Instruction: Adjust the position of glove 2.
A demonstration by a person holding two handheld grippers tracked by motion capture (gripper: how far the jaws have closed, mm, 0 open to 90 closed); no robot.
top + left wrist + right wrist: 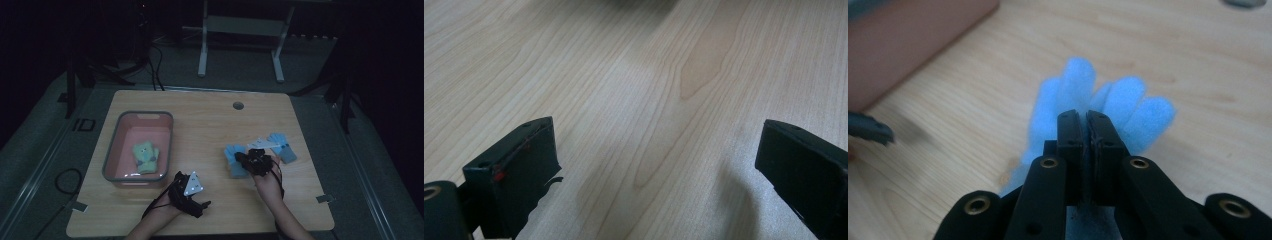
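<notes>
Dark room, grey floor, white frame legs beyond the table (pixel 210 120). Light wood grain all over, small round grommet (pixel 238 105) near the far edge.

Pink bin (pixel 114 150) with grey rim, largest thing on the table, taken as landmark. Inside it, a pale green glove (pixel 145 157), lying flat on the bottom.

Right of the bin, well apart from it: a blue glove (pixel 234 161), fingers pointing away from the person. In the right gripper view, the same blue glove (pixel 1083 95) fanned out behind the black jaws. Farther right of the bin, a second blue glove (pixel 282 146), flat on the wood, partly behind the grey plate.

Right tool (pixel 246 159), over the nearer blue glove: jaws pressed together, a pinch of blue fabric apparently between them at the cuff end.

Left tool (pixel 181 175), just off the bin's near right corner: jaws spread wide, nothing between them, bare wood below in the left gripper view.
</notes>
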